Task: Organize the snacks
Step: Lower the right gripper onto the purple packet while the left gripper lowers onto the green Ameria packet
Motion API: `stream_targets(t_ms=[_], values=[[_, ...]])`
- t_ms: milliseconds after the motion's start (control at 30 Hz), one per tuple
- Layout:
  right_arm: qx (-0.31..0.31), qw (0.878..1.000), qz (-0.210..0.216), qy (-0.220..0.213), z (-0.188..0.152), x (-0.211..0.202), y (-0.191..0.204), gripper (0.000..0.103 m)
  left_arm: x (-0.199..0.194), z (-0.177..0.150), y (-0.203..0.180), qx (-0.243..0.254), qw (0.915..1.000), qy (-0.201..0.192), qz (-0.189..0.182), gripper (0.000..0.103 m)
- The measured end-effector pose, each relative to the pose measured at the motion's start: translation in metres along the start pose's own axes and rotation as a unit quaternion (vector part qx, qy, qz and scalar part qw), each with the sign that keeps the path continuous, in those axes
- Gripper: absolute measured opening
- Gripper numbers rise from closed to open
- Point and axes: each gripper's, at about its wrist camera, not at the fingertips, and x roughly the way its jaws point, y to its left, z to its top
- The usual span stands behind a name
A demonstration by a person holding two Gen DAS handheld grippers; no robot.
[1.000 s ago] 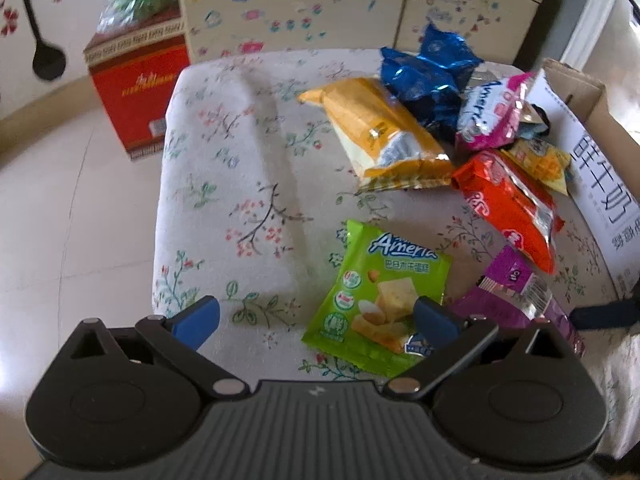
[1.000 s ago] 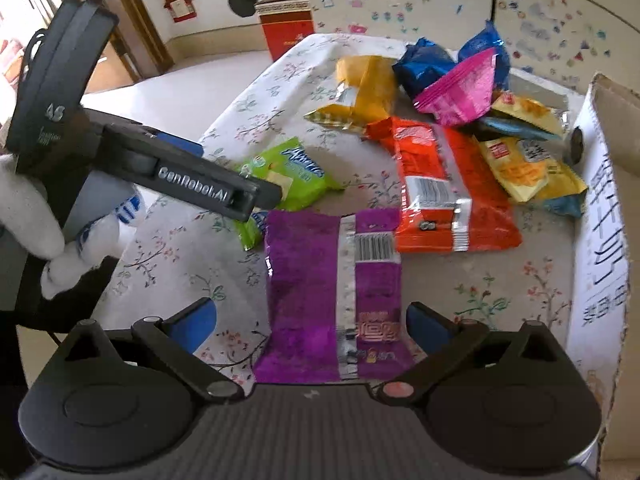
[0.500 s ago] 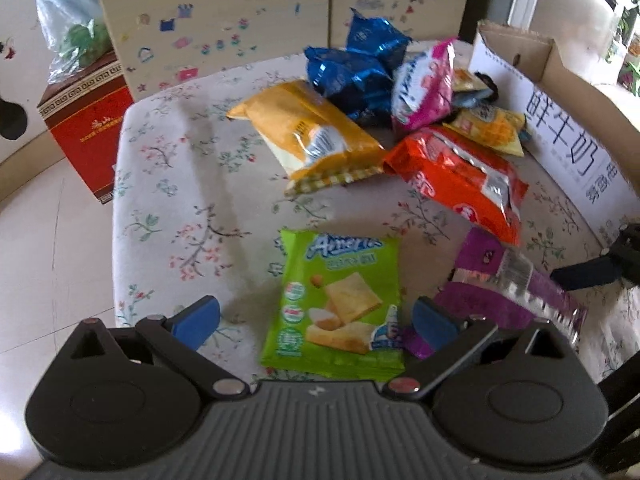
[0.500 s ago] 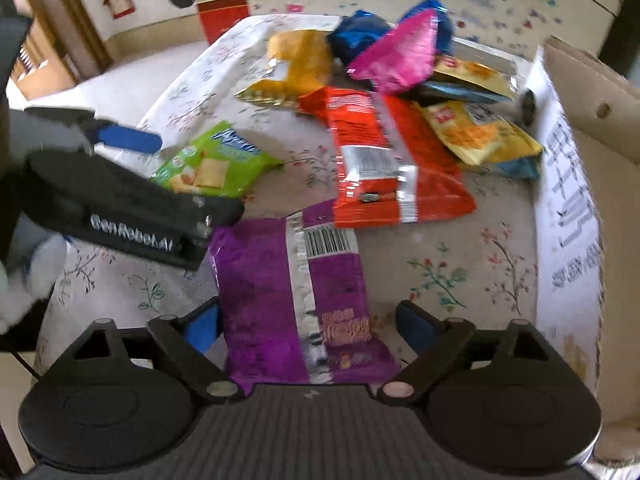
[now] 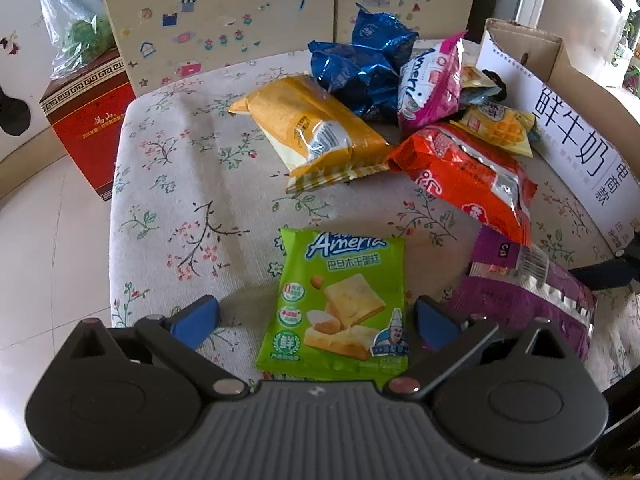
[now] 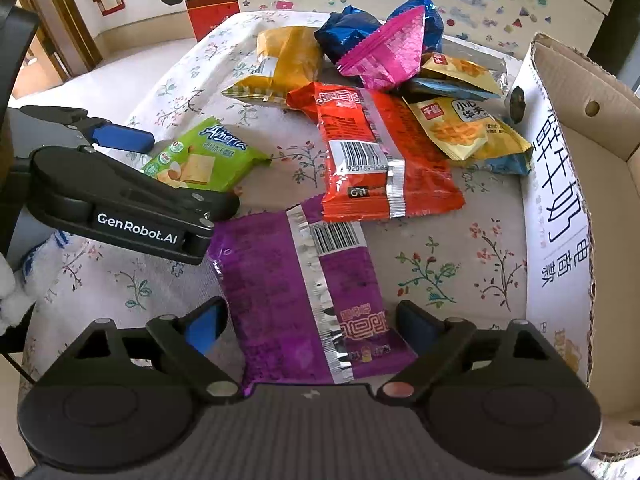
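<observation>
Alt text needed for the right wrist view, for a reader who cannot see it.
The open right gripper straddles a purple snack packet on a flowered tablecloth. Beyond lie a red packet and more snacks, a cardboard box stands right, and the left gripper straddles a green packet.

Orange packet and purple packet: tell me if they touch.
Touching. The right wrist view shows the orange packet's lower edge overlapping the purple packet's top corner.

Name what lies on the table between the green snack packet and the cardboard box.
In the right wrist view, the red packet and the purple packet lie between the green snack packet and the cardboard box; beyond them the floral cloth is bare.
</observation>
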Motion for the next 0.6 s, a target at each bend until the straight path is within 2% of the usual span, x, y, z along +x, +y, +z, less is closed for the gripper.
stream_targets(t_ms=[167,300,367,433,533,600], values=[[-0.009,1.0,-0.008,-0.004,0.0,0.0,0.002,0.09,-0.002,0.0,-0.002,-0.001,1.0,-0.001,0.003,0.1],[-0.006,1.0,-0.006,-0.01,-0.001,-0.004,0.0,0.079,-0.007,0.0,-0.007,0.013,0.9999,-0.007,0.001,0.087],[-0.002,1.0,-0.004,-0.014,-0.001,-0.006,-0.001,0.074,-0.01,0.0,-0.009,0.014,0.9997,-0.011,-0.013,0.068],[0.005,1.0,0.0,-0.018,-0.001,-0.008,-0.003,0.072,-0.014,0.0,-0.012,0.013,0.9998,-0.012,-0.013,0.057],[0.01,1.0,0.002,-0.02,-0.002,-0.009,-0.004,0.07,-0.016,-0.002,-0.017,0.014,0.9997,-0.017,-0.01,0.051],[0.012,1.0,0.002,-0.023,-0.003,-0.01,-0.004,0.07,-0.018,-0.002,-0.017,0.007,0.9998,-0.018,-0.006,0.051]])
